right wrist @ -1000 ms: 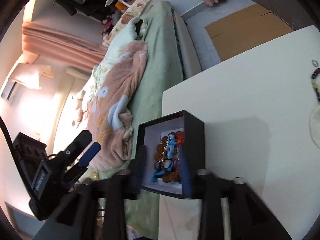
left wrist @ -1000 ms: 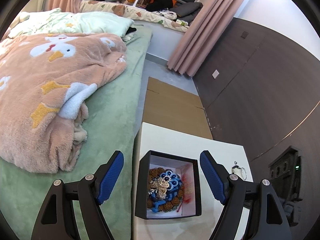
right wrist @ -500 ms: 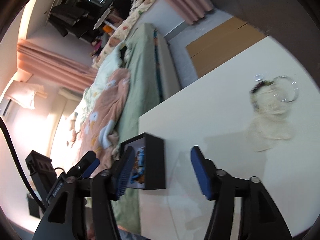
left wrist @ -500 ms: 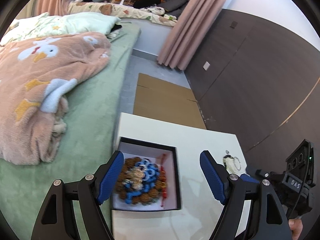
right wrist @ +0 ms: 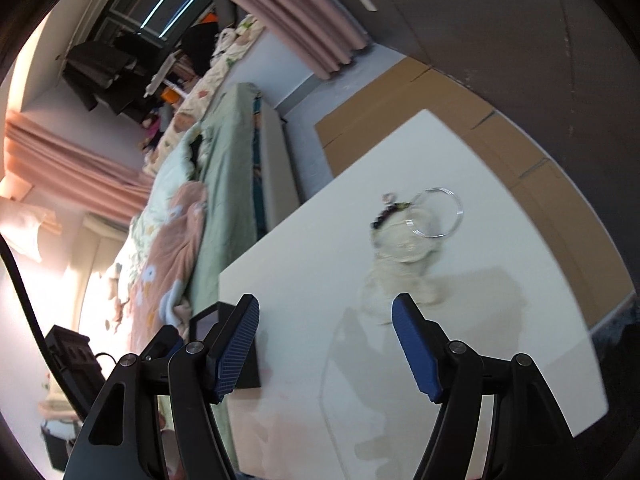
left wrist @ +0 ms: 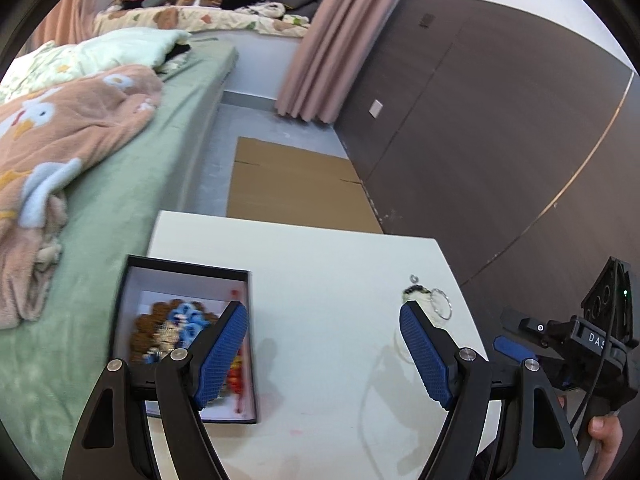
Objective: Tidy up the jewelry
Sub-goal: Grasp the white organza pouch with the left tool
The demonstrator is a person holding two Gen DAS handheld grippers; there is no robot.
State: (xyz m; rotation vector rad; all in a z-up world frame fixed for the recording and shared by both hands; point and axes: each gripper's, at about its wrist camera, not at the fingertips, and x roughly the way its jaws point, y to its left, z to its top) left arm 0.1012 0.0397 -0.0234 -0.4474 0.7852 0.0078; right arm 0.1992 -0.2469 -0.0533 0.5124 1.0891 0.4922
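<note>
A black open jewelry box (left wrist: 132, 280) sits at the left of the white table (left wrist: 320, 264); it holds brown and blue bead bracelets (left wrist: 172, 326) and a red piece. My left gripper (left wrist: 322, 354) is open and empty over the table, its left finger overlapping the box. Loose jewelry lies at the table's right: a clear bangle (right wrist: 436, 212), a dark bead bracelet (right wrist: 386, 216) and a sheer pouch (right wrist: 396, 264). My right gripper (right wrist: 324, 346) is open and empty, just short of the pouch. The box edge (right wrist: 246, 372) shows behind its left finger.
A bed with a green sheet (left wrist: 120, 184) and a peach blanket (left wrist: 60, 140) runs along the table's left. Flat cardboard (left wrist: 296, 188) lies on the floor beyond the table. A dark panelled wall (left wrist: 500, 128) stands on the right.
Both grippers swung right, away from the box and toward the loose jewelry. The right gripper, earlier astride the box wall, now stands open facing the pouch and bangle.
</note>
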